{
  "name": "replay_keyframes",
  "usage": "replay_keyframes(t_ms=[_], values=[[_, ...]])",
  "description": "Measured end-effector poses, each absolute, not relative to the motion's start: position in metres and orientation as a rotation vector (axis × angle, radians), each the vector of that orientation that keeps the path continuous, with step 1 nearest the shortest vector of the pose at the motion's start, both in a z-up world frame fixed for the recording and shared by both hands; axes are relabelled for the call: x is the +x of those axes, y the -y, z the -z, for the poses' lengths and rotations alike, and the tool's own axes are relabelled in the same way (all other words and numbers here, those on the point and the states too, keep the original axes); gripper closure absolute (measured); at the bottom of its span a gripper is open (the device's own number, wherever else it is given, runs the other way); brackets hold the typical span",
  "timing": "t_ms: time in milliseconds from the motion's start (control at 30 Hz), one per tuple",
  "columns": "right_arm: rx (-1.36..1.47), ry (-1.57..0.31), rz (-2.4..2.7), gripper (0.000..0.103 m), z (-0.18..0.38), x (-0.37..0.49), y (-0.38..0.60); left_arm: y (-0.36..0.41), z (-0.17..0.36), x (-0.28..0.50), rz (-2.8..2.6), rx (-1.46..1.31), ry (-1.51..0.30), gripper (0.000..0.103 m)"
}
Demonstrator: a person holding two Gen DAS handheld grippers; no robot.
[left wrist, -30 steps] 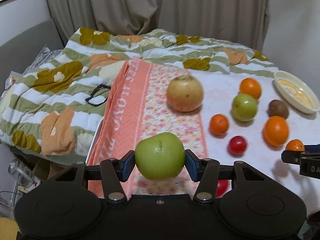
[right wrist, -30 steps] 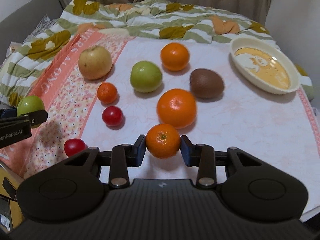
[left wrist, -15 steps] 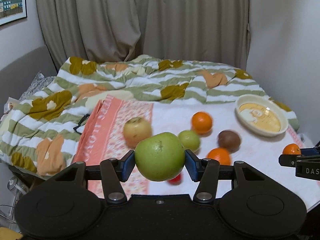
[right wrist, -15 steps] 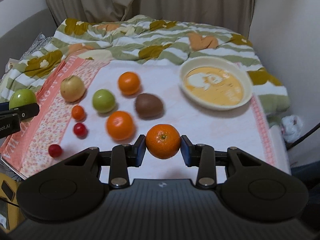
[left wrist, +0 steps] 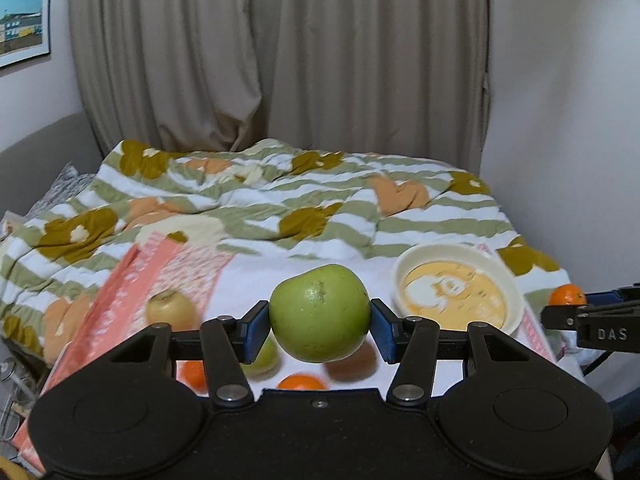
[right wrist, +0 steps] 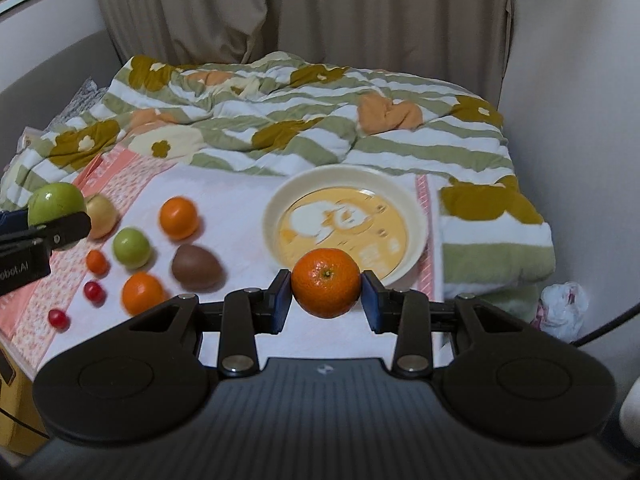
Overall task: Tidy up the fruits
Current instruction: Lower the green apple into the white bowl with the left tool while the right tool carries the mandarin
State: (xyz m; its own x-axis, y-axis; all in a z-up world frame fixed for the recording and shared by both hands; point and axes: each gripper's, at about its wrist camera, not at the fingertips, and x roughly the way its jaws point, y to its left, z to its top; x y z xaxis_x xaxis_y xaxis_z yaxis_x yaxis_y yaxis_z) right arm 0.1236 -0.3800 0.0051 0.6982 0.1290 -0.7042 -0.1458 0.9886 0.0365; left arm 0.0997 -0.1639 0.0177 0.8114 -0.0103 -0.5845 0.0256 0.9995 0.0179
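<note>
My left gripper is shut on a green apple, held in the air above the cloth. My right gripper is shut on a small orange mandarin, just in front of the near rim of a cream plate with a yellow picture. On the white cloth lie a yellow apple, a second green apple, two oranges, a brown kiwi, a small mandarin and two red tomatoes. The left gripper with its apple shows at the right wrist view's left edge.
A striped flowered quilt covers the bed behind the cloth. A pink patterned border runs along the cloth's left side. Curtains and walls close the back and right. A crumpled white bag lies on the floor at right.
Both grippers rose and swung right toward the plate, carrying their fruits. The plate has come closer to the middle in both views; the loose fruits have slid left and down.
</note>
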Motion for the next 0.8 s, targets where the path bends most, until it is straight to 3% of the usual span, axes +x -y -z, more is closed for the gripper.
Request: replay_keyframes(t_ms=[400, 800], values=[[0.023, -0.812, -0.122, 0.051, 0.005, 0.221, 0.432, 0.234, 0.001, 0.207, 0.139, 0.076, -0.64, 0.045], [0.058, -0.869, -0.1, 0.051, 0.039, 0.294, 0.45, 0.277, 0.064, 0.296, 0.238, 0.176, -0.76, 0.045]])
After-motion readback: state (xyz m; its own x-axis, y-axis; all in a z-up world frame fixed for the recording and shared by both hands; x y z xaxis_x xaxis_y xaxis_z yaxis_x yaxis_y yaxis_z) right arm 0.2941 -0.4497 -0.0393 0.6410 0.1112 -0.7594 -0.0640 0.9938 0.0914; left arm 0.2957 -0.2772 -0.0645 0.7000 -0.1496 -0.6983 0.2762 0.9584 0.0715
